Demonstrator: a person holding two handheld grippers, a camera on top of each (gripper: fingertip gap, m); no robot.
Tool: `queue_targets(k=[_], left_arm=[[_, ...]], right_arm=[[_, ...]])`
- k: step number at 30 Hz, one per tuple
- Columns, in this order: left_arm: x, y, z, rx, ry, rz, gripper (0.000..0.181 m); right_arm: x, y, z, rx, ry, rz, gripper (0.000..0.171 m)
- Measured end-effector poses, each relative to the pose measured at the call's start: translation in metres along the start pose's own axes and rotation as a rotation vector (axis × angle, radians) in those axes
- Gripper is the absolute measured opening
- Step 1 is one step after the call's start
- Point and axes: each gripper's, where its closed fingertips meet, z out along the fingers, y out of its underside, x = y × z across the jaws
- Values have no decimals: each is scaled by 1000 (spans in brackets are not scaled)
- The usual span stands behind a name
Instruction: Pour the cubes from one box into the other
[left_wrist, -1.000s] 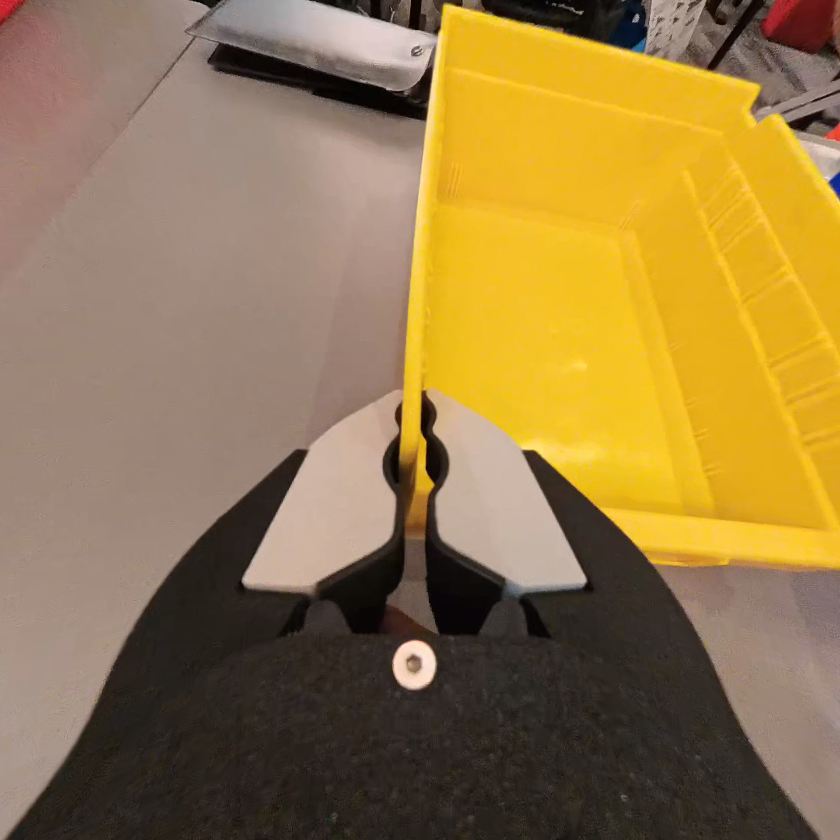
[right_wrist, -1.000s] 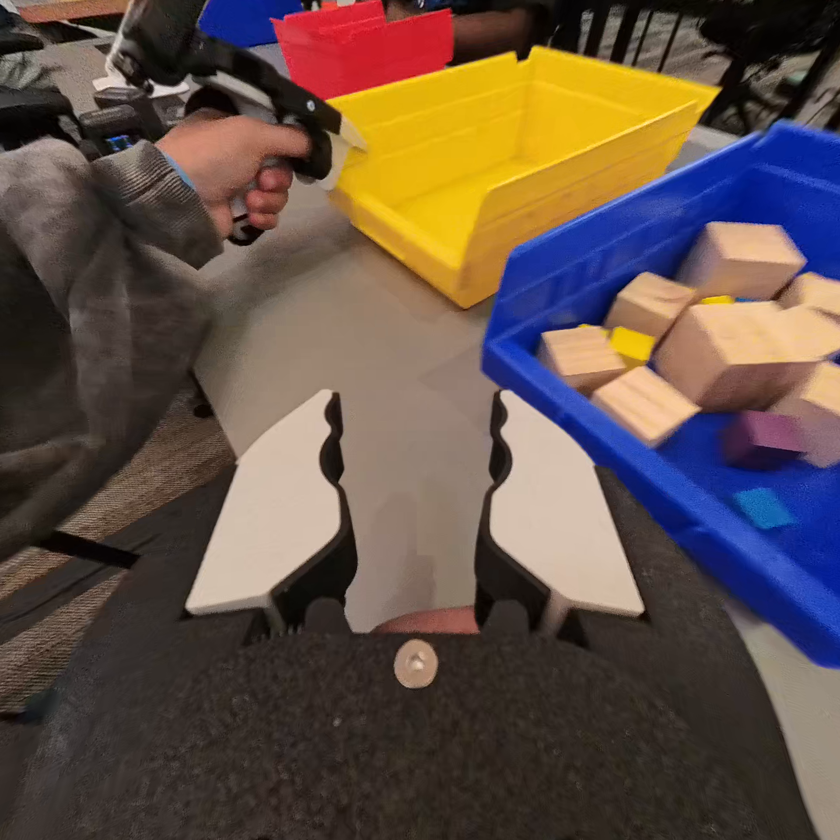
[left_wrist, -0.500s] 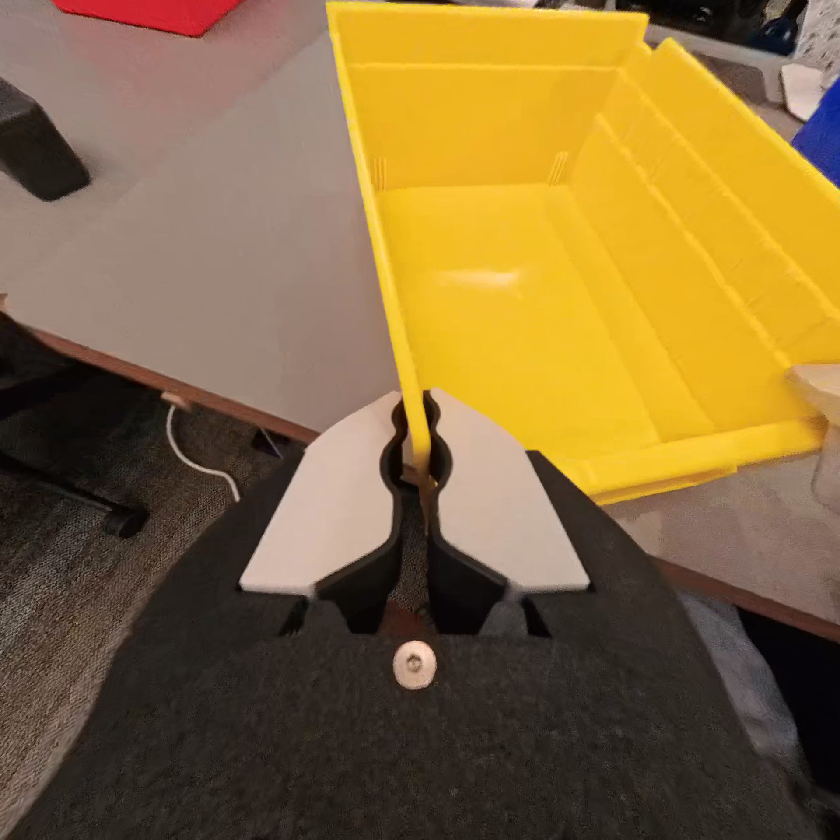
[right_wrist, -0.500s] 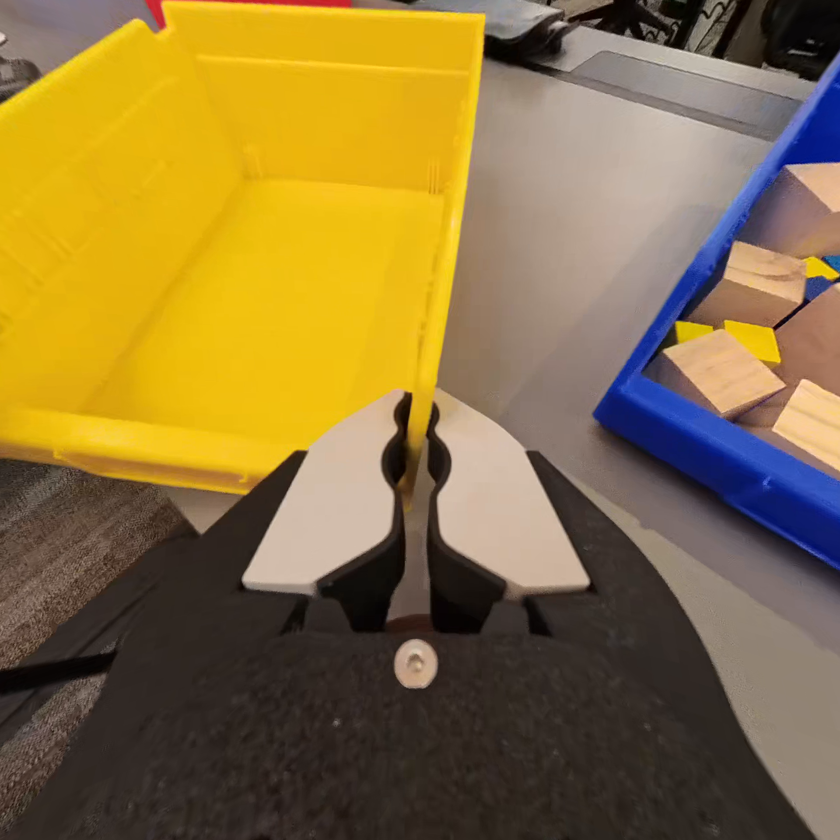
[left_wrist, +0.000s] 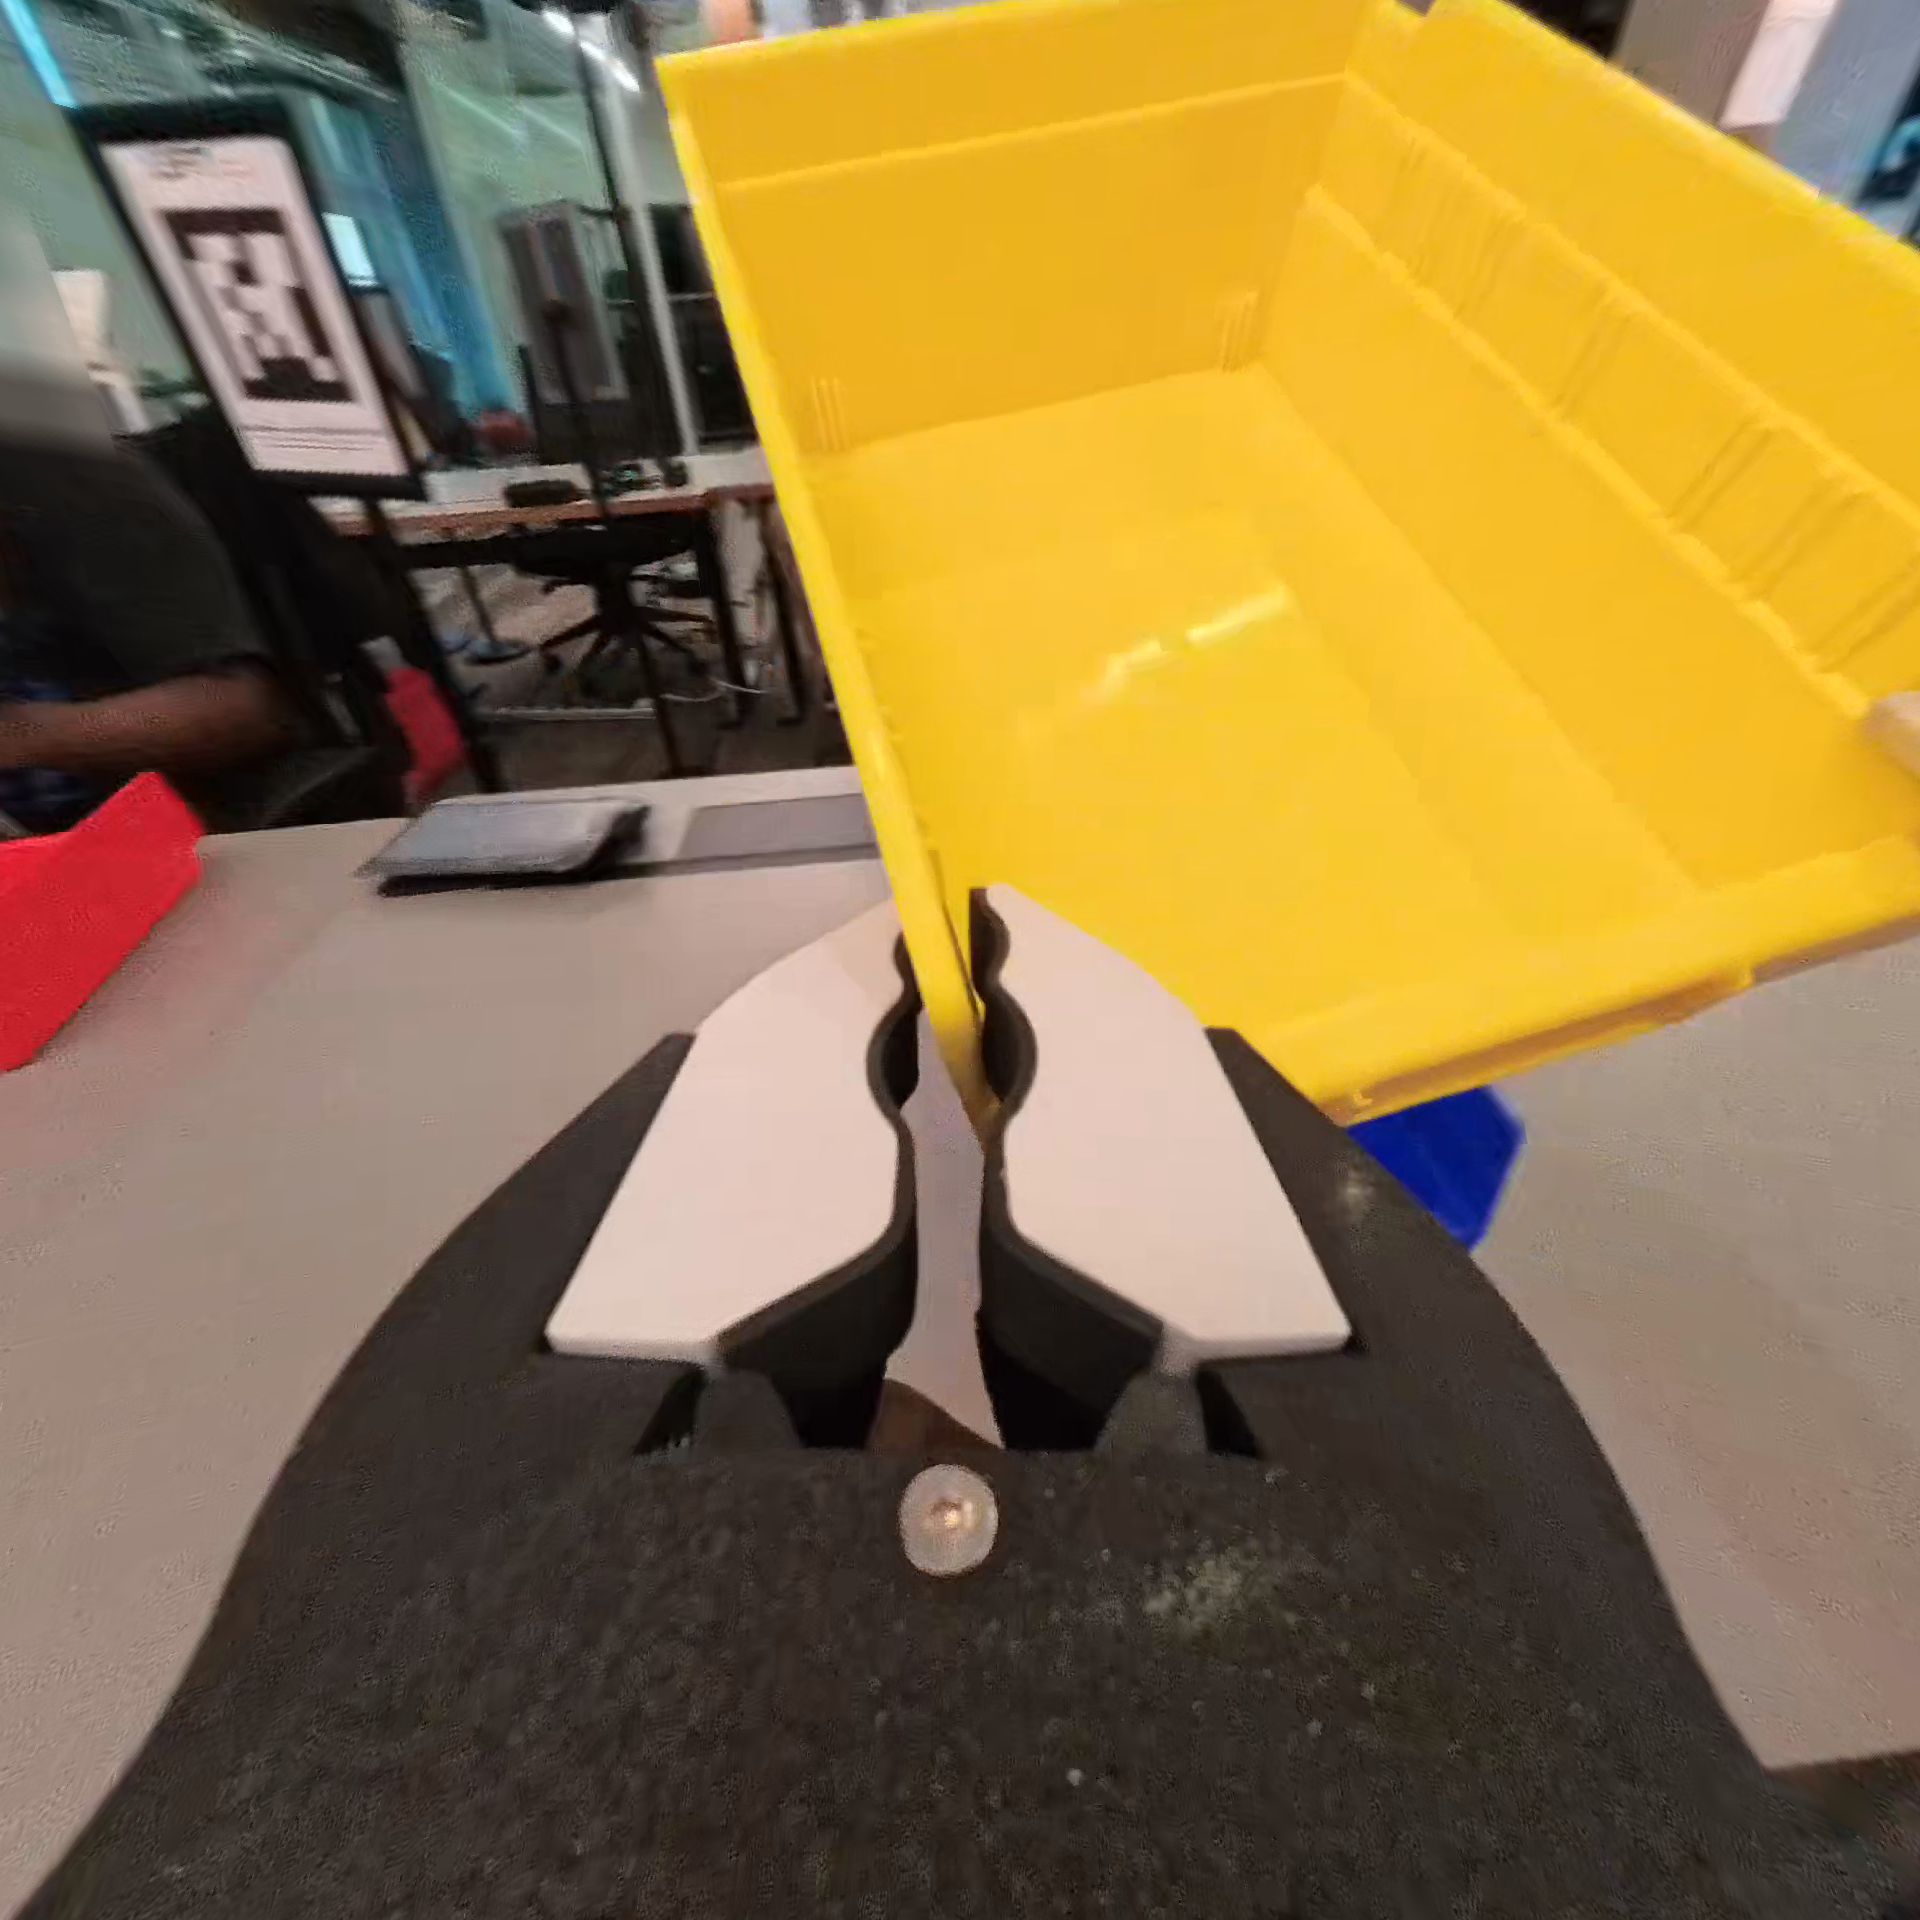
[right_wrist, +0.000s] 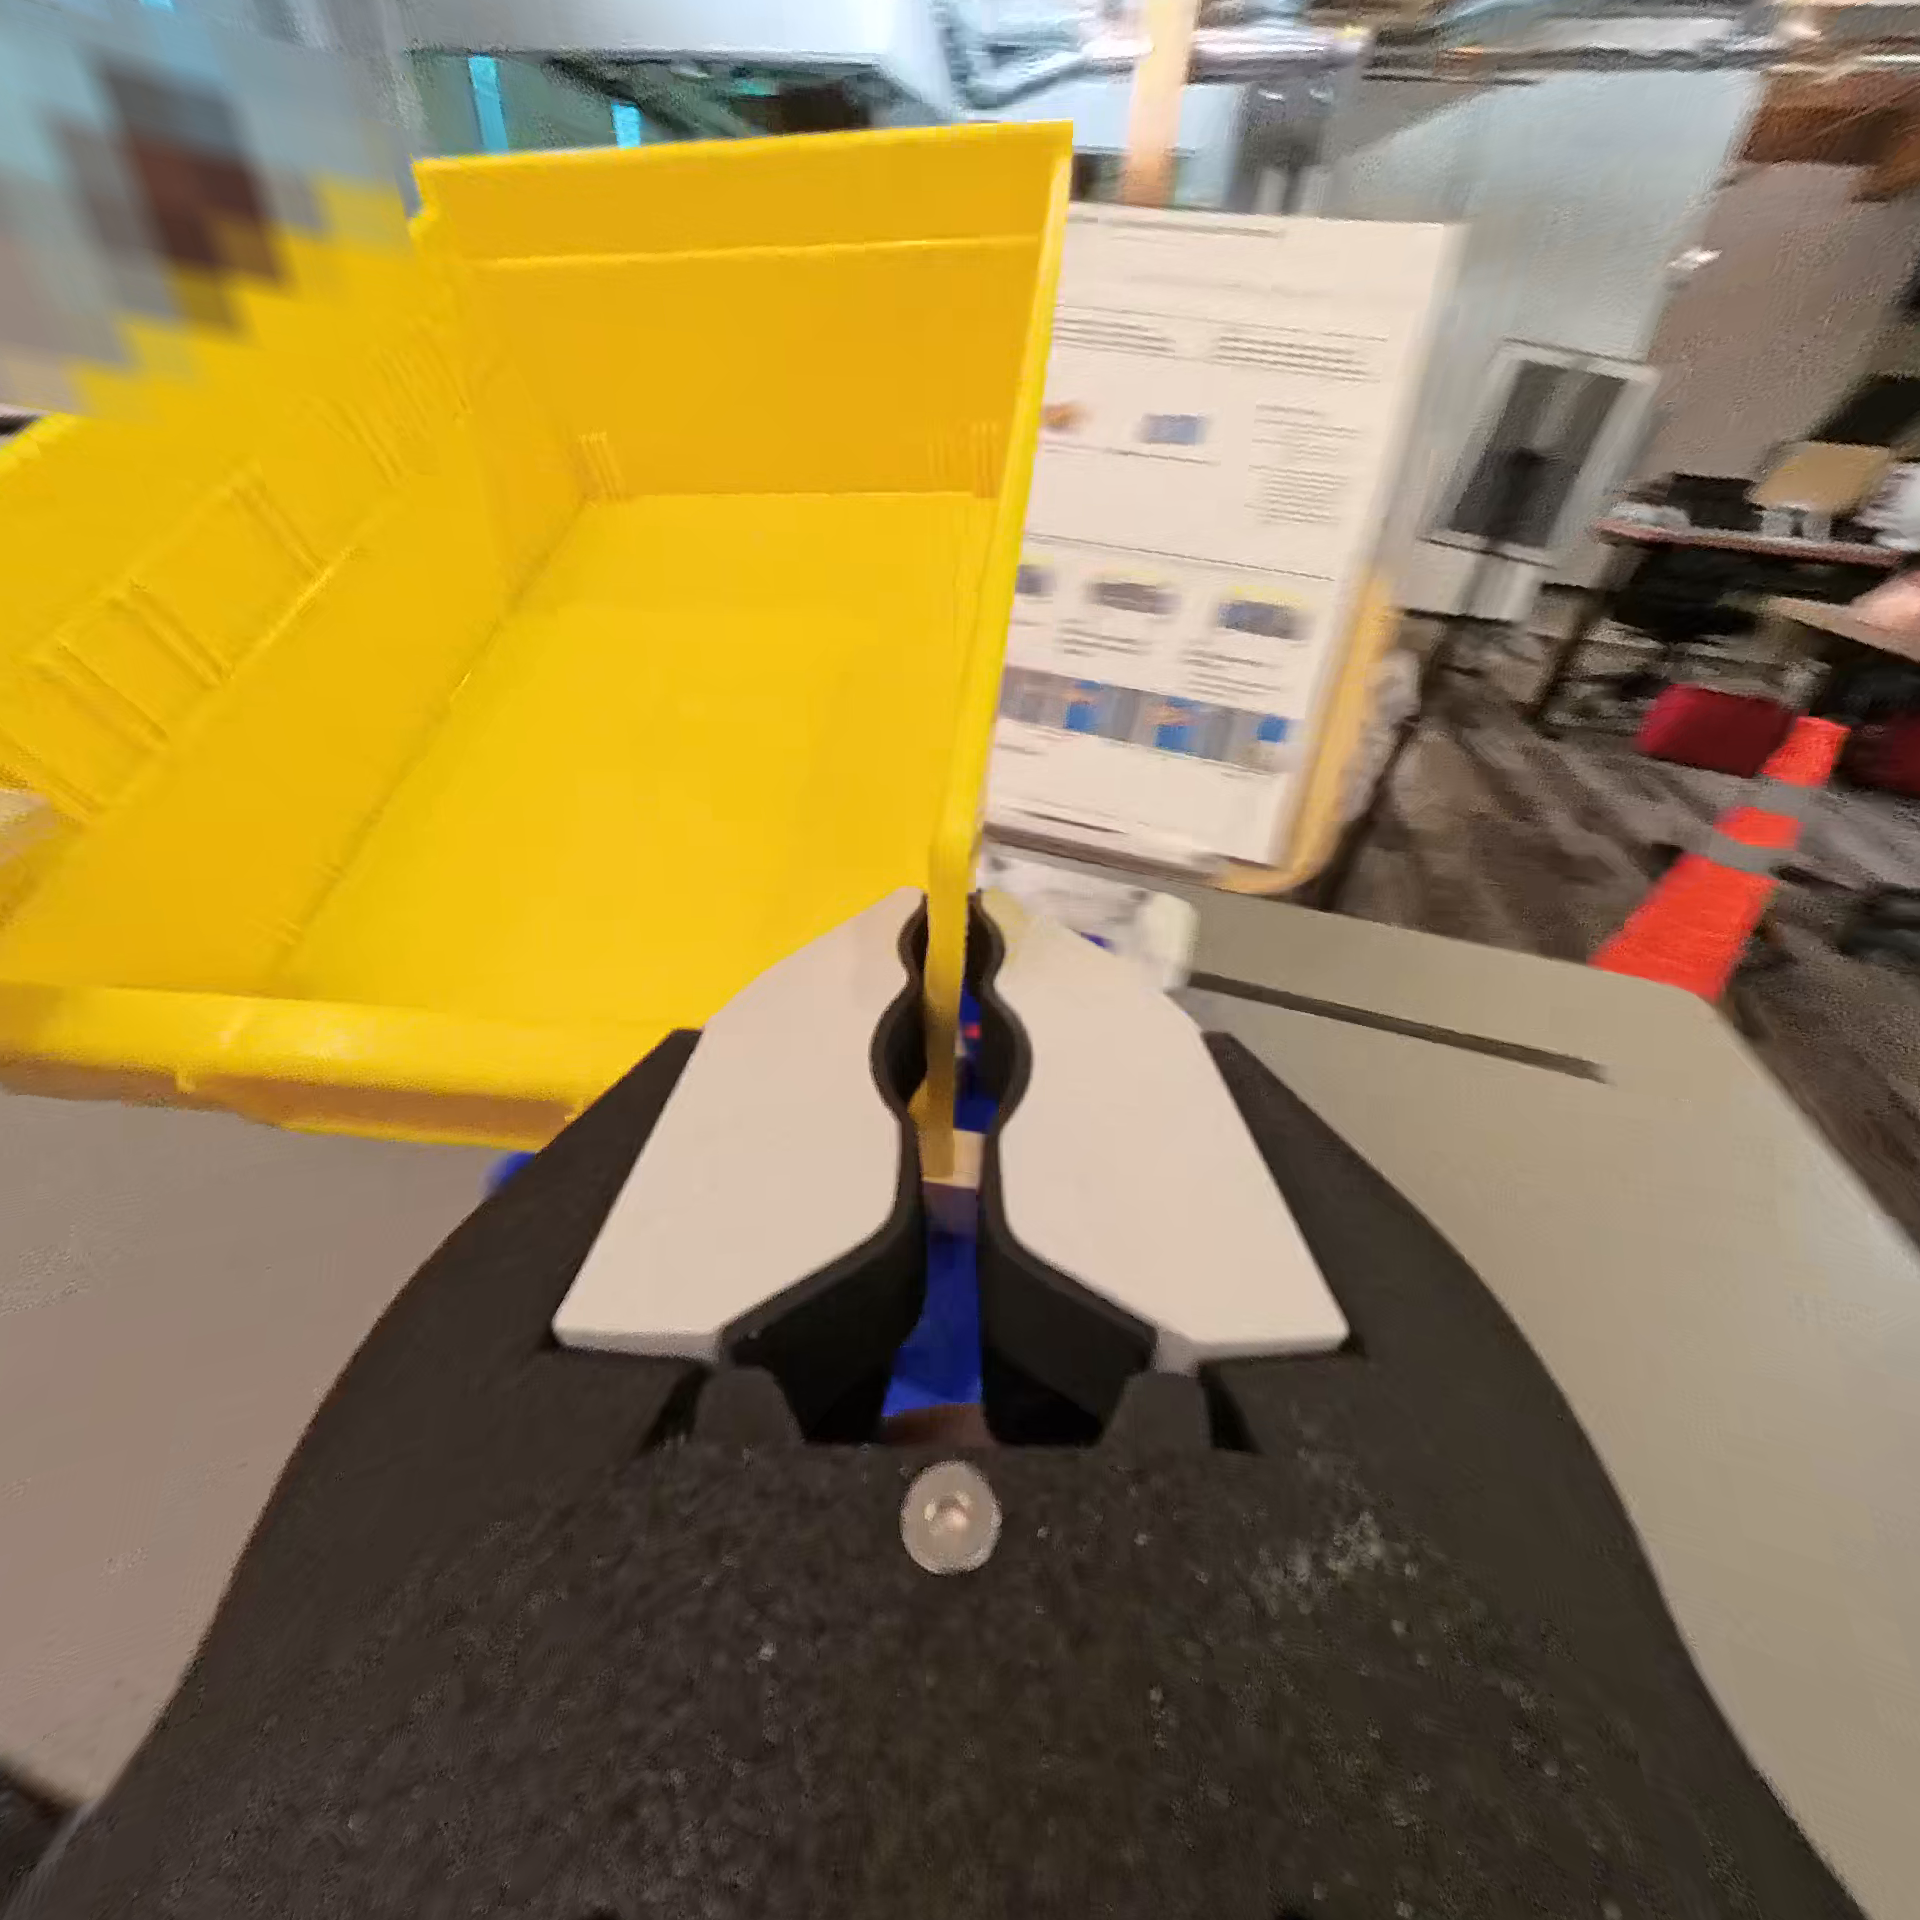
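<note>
a: where's your yellow box (left_wrist: 1299, 623)?

b: lifted off the grey worktop (left_wrist: 312, 1091), tilted, nothing inside.

a: and your tools?

b: your left tool (left_wrist: 948, 1023) pinches one side wall, your right tool (right_wrist: 951, 1023) pinches the opposite wall. the blue box (left_wrist: 1439, 1158) sits on the worktop under the yellow one.

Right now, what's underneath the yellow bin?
Under the lifted yellow bin, a corner of the blue bin sticks out on the grey table. The rest of it, cubes included, is covered.
</note>
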Motion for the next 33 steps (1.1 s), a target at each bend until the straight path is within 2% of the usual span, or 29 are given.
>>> queue_targets(k=[2, 4, 6, 9, 12, 16, 18, 20, 22, 24, 25, 27, 29, 31, 33], left_arm=[[72, -7, 40, -25, 87, 5, 7], [147, -1, 76, -65, 158, 3, 7], [217, 19, 109, -108, 179, 53, 7], [303, 69, 148, -217, 200, 80, 7], [353, 113, 167, -292, 202, 76, 7], [376, 153, 179, -347, 197, 71, 7], [378, 174, 183, -393, 195, 77, 8], [379, 187, 184, -389, 234, 99, 10], [382, 186, 174, -399, 333, 129, 15], [373, 168, 154, -377, 425, 115, 28], [362, 155, 142, -356, 467, 94, 32], [320, 129, 118, -323, 504, 57, 34], [253, 107, 102, -271, 460, 48, 38], [168, 95, 94, -206, 327, 43, 39], [79, 103, 93, -168, 128, 13, 39]], right_arm=[[79, 4, -4, -51, 112, 35, 3], [158, 24, -9, -126, 216, 14, 2], [229, 56, -14, -198, 270, 21, 2], [313, 120, -17, -300, 287, 29, 2], [357, 184, -19, -372, 233, 55, 2], [370, 249, -19, -396, 140, 165, 4], [369, 276, -19, -486, 136, 122, 4], [372, 276, -15, -445, 172, 85, 3], [376, 276, -15, -470, 196, 137, 6], [387, 269, -22, -492, 274, 183, 28], [390, 259, -27, -481, 297, 197, 33], [391, 229, -37, -400, 330, 219, 29], [374, 192, -38, -317, 300, 187, 24], [336, 161, -30, -295, 233, 87, 25], [272, 141, -13, -292, 115, -44, 28]])
